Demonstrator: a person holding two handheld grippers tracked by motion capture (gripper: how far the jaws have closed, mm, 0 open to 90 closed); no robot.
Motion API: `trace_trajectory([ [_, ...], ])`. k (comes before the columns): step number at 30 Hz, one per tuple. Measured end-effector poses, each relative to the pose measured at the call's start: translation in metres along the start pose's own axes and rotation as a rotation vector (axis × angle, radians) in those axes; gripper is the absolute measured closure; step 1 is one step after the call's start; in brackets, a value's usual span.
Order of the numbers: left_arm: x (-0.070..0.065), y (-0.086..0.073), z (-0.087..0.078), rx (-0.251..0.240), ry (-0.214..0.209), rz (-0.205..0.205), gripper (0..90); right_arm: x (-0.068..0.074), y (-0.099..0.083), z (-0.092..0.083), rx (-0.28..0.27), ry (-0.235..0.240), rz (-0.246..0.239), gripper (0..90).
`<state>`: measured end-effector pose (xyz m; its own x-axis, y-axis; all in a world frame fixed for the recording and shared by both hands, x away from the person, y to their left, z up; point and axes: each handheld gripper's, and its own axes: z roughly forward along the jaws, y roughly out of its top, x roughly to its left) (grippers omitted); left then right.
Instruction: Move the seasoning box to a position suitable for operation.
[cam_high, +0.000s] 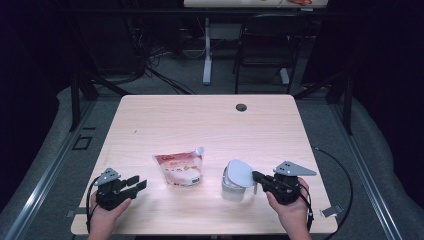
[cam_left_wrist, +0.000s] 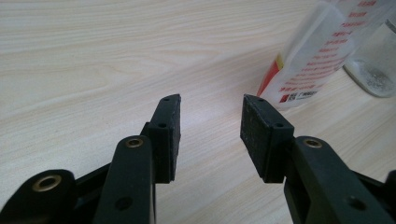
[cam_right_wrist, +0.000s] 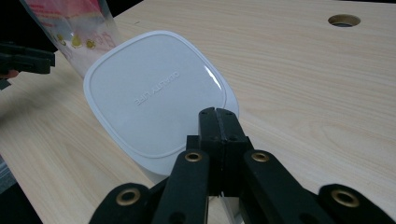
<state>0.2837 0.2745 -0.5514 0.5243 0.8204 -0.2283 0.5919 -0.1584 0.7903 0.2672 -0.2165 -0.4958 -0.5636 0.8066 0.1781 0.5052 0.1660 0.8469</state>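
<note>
Right claw (cam_high: 257, 176), pressed together at the white lid (cam_high: 240, 173) edge beside the pouch (cam_high: 179, 168), should lift slowly; left claw (cam_high: 136, 183) spread, idle.

The pouch (cam_high: 180, 169) lies on the table (cam_high: 200, 120), left of the lidded jar (cam_high: 236, 180).

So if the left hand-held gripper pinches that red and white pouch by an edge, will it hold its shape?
Probably not. The pouch looks like thin plastic film lying flat and bulging unevenly, so it would likely sag and fold. Its glossy surface may slip in the pads. The corner spout looks stiffer, perhaps a firmer grip point.
</note>
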Motion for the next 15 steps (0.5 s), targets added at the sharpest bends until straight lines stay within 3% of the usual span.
trace_trajectory([
  [15, -0.0001, 0.0001, 0.0000, 0.000, 0.000, 0.002, 58.2, -0.0015, -0.0024, 0.0004, 0.016, -0.011, 0.002, 90.0],
])
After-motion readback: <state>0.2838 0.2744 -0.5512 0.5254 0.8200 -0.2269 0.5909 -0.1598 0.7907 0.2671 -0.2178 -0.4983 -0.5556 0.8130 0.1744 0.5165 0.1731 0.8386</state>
